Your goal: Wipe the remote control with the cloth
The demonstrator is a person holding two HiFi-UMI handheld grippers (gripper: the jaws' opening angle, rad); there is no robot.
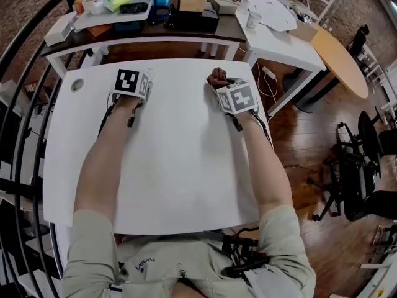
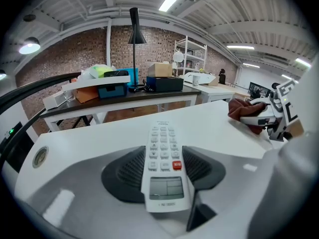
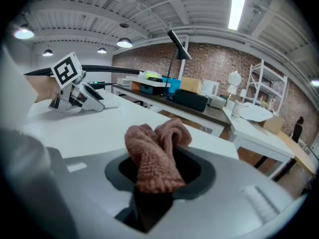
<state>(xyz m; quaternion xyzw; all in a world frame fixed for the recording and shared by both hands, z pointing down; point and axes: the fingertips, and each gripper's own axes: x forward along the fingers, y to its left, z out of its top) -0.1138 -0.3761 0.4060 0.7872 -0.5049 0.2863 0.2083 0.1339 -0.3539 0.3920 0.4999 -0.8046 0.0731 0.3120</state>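
So far, by my reading, only the pick-up is done and the wiping has not begun.

On the left, my left gripper (image 1: 131, 83) sits over the far left part of the white table (image 1: 173, 166). Its jaws are clenched on the remote (image 2: 163, 156): the dark pads meet both long edges just beside the small display, near the remote's near end. The key face looks up and the far end points away from me across the table. From the head view the remote is hidden under the marker cube, so I cannot tell whether it is lifted or rests on the table.

On the right, my right gripper (image 1: 236, 97) is over the far right part of the table, close to that edge. Its jaws are grasping the cloth (image 3: 154, 156), a reddish-brown knitted piece, pinched low so that a bunched fold stands up and forward past the tips.

Between the two lies bare table; cloth and remote are well apart, nowhere touching. That is why I judge no stroke has been made.

What is left, as I see it, is nearly all of the task: bring the two hands together, lay the bunched fold on the key face, and rub along the remote while the left jaws hold it steady. The part under the left pads will likely need a regrip to reach.
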